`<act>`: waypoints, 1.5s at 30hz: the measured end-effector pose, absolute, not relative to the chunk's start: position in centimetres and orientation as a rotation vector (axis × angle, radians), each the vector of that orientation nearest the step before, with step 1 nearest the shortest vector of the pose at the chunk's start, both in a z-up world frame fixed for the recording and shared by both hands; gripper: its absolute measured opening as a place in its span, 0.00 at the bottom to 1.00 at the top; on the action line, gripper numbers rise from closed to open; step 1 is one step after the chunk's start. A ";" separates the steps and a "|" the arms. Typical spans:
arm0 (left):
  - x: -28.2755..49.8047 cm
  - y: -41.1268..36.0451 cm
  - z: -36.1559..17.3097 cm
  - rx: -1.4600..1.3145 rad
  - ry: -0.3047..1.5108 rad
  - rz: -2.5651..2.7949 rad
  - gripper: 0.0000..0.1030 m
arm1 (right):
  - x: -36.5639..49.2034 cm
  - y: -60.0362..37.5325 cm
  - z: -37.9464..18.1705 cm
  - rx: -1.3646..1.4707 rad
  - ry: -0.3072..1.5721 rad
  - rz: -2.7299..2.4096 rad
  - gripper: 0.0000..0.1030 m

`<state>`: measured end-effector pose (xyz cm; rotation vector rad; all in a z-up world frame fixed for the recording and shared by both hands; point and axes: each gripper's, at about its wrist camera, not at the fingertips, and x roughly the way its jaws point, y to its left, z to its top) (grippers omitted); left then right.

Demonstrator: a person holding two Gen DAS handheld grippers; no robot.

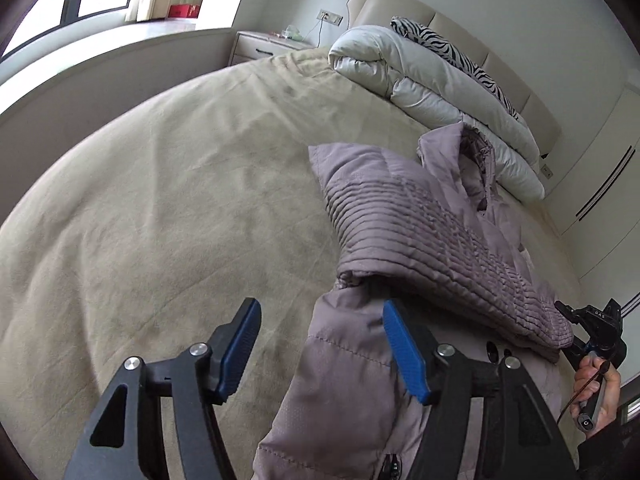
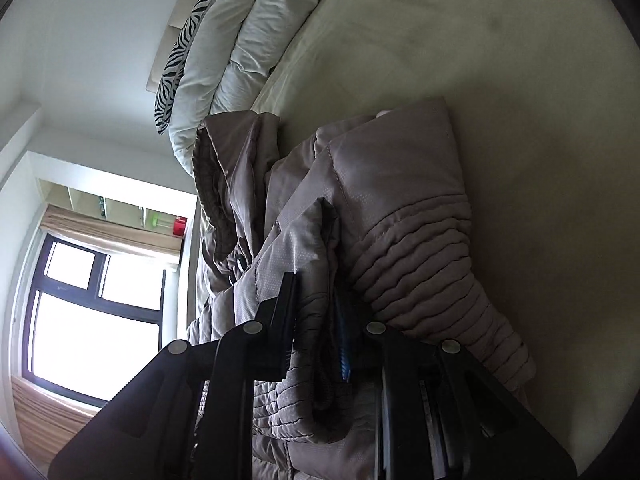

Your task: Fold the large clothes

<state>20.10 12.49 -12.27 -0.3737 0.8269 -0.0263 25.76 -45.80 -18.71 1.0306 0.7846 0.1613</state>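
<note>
A mauve padded jacket (image 1: 420,216) lies on the beige bedspread (image 1: 180,200), its ribbed sleeve folded across the body. My left gripper (image 1: 320,344) is open above the jacket's lower edge, with one blue pad over the bedspread and the other over the fabric. The right gripper (image 1: 588,328) shows at the right edge of the left wrist view, held by a hand. In the right wrist view the right gripper (image 2: 320,312) is shut on a fold of the jacket (image 2: 360,208), the fabric bunched between its fingers.
A rolled white duvet (image 1: 432,92) and a zebra-print pillow (image 1: 452,52) lie against the headboard. A bedside cabinet (image 1: 264,46) stands at the far left corner. A window (image 2: 92,304) and white cupboards border the bed.
</note>
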 end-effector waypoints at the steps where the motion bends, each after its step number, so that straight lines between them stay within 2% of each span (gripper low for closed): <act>1: 20.2 12.0 -10.9 -0.333 0.788 -0.024 0.65 | 25.7 -45.7 -18.4 1.007 0.790 0.160 0.16; 4: 22.5 9.2 -6.9 -0.159 0.679 -0.041 0.67 | 25.9 -45.0 -17.3 0.949 0.797 0.156 0.16; 7: 26.9 6.1 -5.8 -0.017 0.641 -0.079 0.67 | 25.8 -44.9 -16.5 0.920 0.801 0.139 0.17; 9: 29.7 4.3 -6.6 0.057 0.682 -0.099 0.67 | 25.7 -45.0 -16.7 0.927 0.796 0.139 0.17; 12: 32.7 2.2 -11.0 0.158 0.864 -0.118 0.65 | 25.7 -45.1 -16.9 0.924 0.790 0.140 0.17; 16: 31.5 1.9 -13.9 0.198 0.863 -0.101 0.66 | 26.3 -45.0 -16.6 0.905 0.810 0.123 0.21; 19: 31.4 2.1 -14.5 0.189 0.866 -0.109 0.66 | 25.4 -45.2 -14.3 0.814 0.807 -0.007 0.29; 21: 31.7 2.6 -14.6 0.149 0.881 -0.125 0.66 | 24.6 -44.9 -12.2 0.763 0.771 -0.090 0.64; 23: 31.8 2.8 -14.8 0.127 0.885 -0.133 0.66 | 23.9 -43.7 -10.0 0.760 0.689 -0.066 0.68; 27: 31.3 2.8 -15.2 0.121 0.870 -0.132 0.66 | 25.7 -38.1 -7.9 0.669 0.690 0.219 0.68; 31: 31.3 3.1 -15.4 0.106 0.872 -0.145 0.66 | 28.2 -34.9 -11.5 0.646 0.824 0.252 0.68; 33: 31.3 3.2 -15.4 0.102 0.874 -0.149 0.66 | 28.1 -34.5 -13.8 0.633 0.849 0.242 0.65; 35: 31.4 3.5 -15.0 0.082 0.879 -0.160 0.66 | 26.9 -33.9 -14.1 0.567 0.802 0.257 0.65; 38: 31.2 4.2 -12.8 0.057 0.895 -0.167 0.67 | 26.0 -33.6 -12.8 0.507 0.827 0.260 0.65; 40: 31.1 4.7 -10.5 0.014 0.862 -0.186 0.73 | 25.5 -34.8 -11.1 0.532 0.806 0.278 0.65; 42: 32.0 5.1 -8.0 -0.014 0.815 -0.215 0.88 | 25.9 -36.3 -9.1 0.532 0.764 0.288 0.76; 45: 36.0 4.9 -6.1 -0.044 0.812 -0.275 0.92 | 29.3 -38.5 -7.1 0.575 0.769 0.292 0.77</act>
